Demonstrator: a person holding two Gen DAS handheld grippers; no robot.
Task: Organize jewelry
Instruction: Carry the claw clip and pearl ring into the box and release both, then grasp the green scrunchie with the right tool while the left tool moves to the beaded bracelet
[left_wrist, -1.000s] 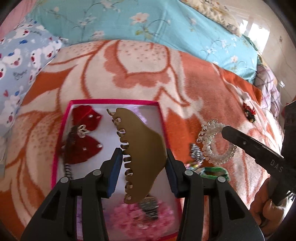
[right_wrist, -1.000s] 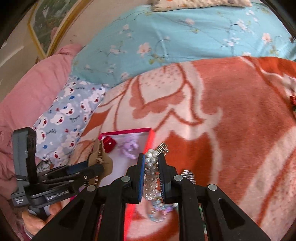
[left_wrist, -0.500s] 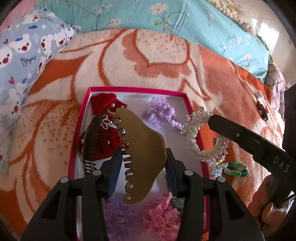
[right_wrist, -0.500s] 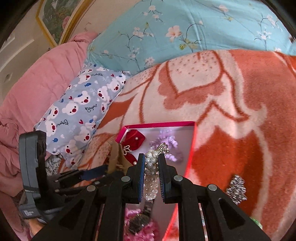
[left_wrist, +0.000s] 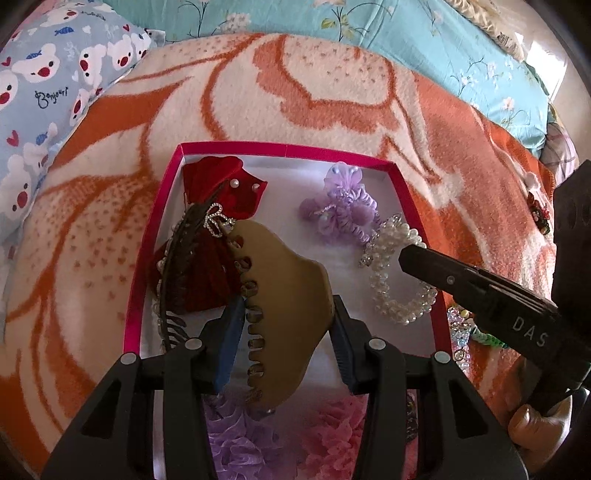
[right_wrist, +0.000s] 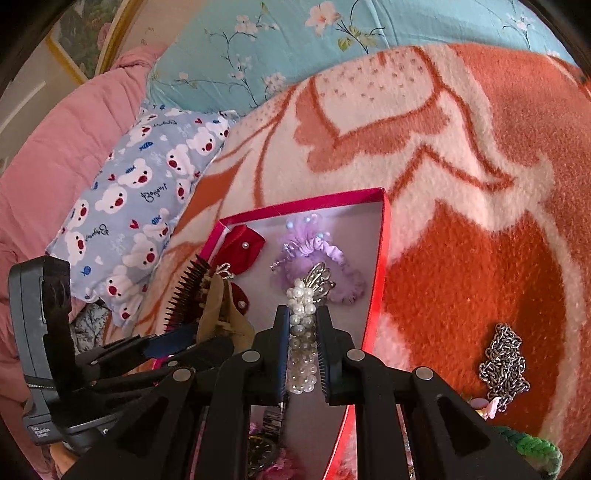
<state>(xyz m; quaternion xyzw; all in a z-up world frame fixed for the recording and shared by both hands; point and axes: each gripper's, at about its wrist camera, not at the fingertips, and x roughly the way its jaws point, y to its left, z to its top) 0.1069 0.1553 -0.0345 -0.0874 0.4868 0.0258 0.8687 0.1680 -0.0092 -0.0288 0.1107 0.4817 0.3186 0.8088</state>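
In the left wrist view, the left gripper (left_wrist: 288, 325) was clamped on a tan hair claw (left_wrist: 284, 314), held over the pink-rimmed box (left_wrist: 147, 236). A second earlier the box sat lower and smaller in this view with the pearl bracelet (left_wrist: 399, 280) outside its right rim; now the box filled the middle and the bracelet hung inside that rim, pinched in the tip of the right gripper (left_wrist: 406, 258). Within the box lay a red velvet bow (left_wrist: 221, 188) at the far left corner, a dark comb (left_wrist: 177, 266) along the left wall and a lilac scrunchie (left_wrist: 340, 210) toward the far right. A hand (left_wrist: 535, 432) showed below the right gripper.

In the right wrist view, the right gripper (right_wrist: 303, 332) was shut on the pearl bracelet (right_wrist: 303, 325), its pads pressing the beads. Earlier the box (right_wrist: 380, 266) was half hidden behind the fingers; now its whole far end showed. Only this view showed a silver chain (right_wrist: 504, 362) on the blanket (right_wrist: 461, 147) right of the box, a wristwatch (right_wrist: 262, 446) near the box's front, and the left gripper (right_wrist: 192, 339) from its side.
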